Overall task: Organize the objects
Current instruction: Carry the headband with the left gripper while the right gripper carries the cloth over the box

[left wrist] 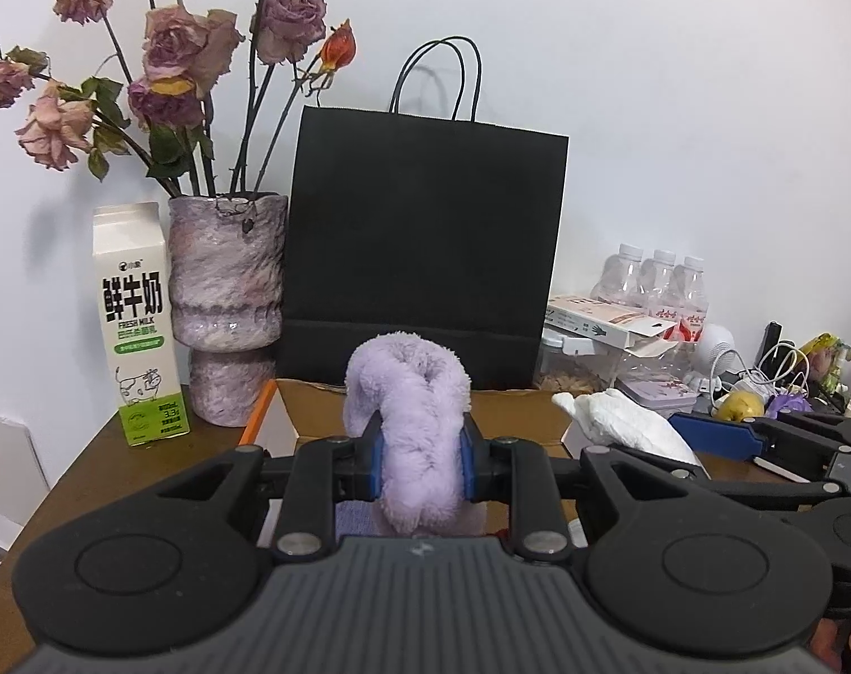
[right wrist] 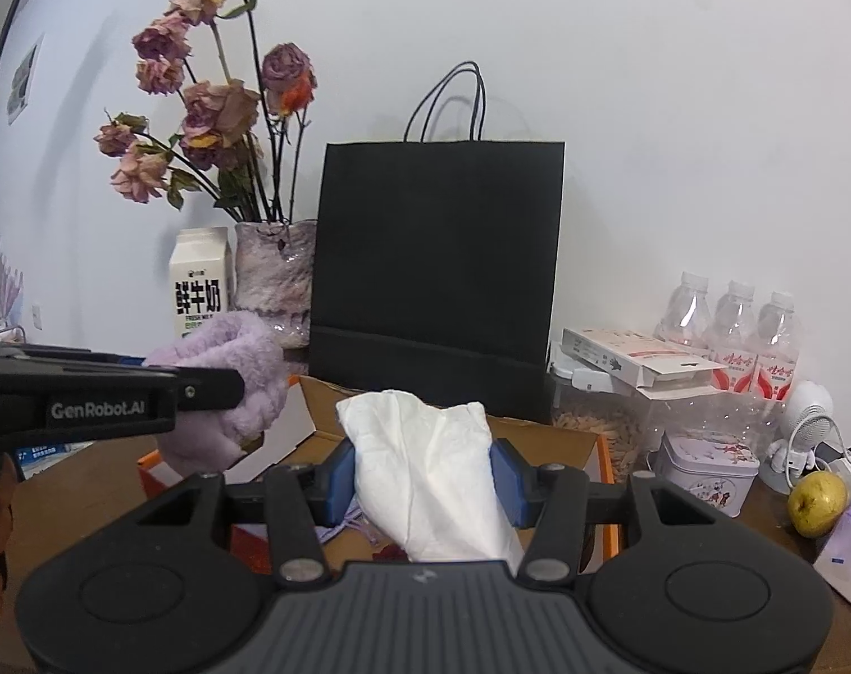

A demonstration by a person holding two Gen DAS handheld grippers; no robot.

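Left gripper: clamped on a fluffy purple cloth, held above the open cardboard box.
Right gripper: closed on a white tissue, also over the box, just beside the left gripper.
Behind the box: a black paper bag upright against the wall.
Left of the bag: a vase of dried roses, then a milk carton.
Right side: water bottles, a tin, a pear.
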